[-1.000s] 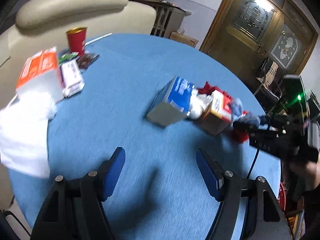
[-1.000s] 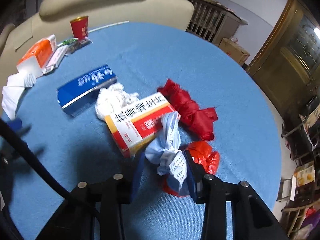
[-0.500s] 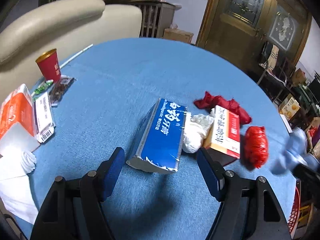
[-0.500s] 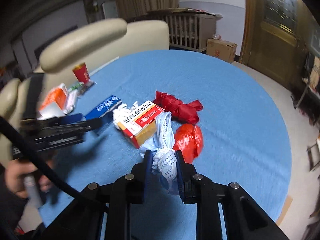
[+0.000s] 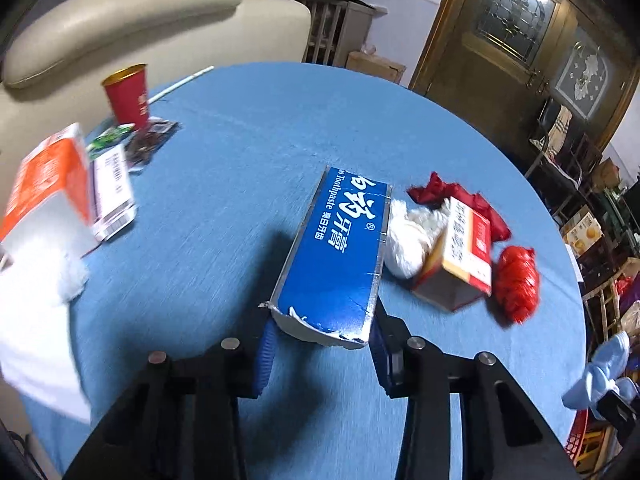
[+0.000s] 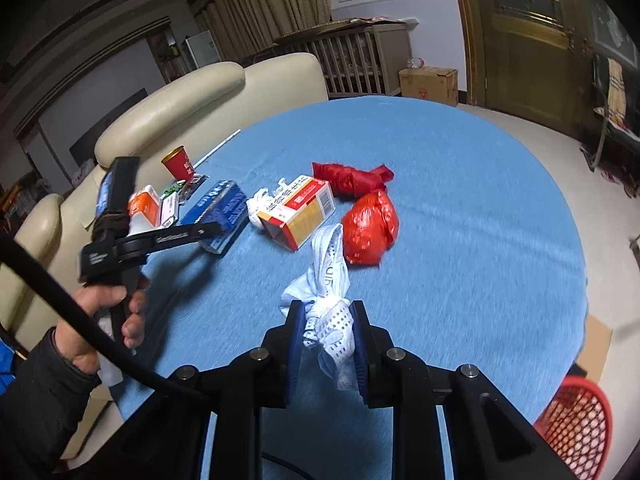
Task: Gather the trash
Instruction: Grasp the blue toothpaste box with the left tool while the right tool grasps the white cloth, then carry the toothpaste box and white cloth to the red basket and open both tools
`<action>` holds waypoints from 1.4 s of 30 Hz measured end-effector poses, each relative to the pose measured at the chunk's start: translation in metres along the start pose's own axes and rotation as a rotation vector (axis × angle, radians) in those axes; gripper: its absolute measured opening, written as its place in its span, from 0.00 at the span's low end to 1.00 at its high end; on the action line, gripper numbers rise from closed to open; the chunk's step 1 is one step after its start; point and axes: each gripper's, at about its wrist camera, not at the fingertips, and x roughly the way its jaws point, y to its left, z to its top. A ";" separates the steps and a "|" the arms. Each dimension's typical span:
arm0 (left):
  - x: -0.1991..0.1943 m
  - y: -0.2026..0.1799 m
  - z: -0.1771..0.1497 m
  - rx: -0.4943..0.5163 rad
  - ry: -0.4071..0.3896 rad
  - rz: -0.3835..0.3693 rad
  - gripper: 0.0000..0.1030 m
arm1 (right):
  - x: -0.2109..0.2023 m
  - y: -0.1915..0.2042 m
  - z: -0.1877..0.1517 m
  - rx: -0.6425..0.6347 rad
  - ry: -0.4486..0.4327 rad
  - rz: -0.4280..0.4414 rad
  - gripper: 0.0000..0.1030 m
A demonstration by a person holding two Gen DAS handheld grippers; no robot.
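A crumpled pale-blue and white cloth wad (image 6: 328,312) hangs clamped between the jaws of the right gripper (image 6: 325,346), lifted above the round blue-clothed table (image 6: 460,216). Beside the table's near edge, low on the floor, sits a red mesh plastic basket (image 6: 576,424). On the table, the left gripper (image 5: 320,344) has its jaws closed around the torn end of a long blue toothpaste carton (image 5: 340,256). Just beyond that carton lie a white tissue ball (image 5: 408,236), a red-and-yellow medicine box (image 5: 460,256) and a crumpled red plastic bag (image 5: 518,284).

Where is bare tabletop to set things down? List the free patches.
Free: the far half of the table beyond the red bags, and its right side past the red bundle. Crowded: around the toothpaste box and the red cup.
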 end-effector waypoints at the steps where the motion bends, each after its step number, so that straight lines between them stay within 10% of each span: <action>1: -0.009 0.001 -0.007 -0.007 -0.007 -0.002 0.42 | -0.002 0.001 -0.003 0.004 -0.003 0.001 0.23; 20: -0.105 -0.094 -0.091 0.179 -0.075 -0.130 0.42 | -0.077 -0.026 -0.076 0.142 -0.098 -0.067 0.23; 42: -0.101 -0.197 -0.120 0.426 -0.049 -0.155 0.42 | -0.132 -0.114 -0.130 0.305 -0.149 -0.212 0.23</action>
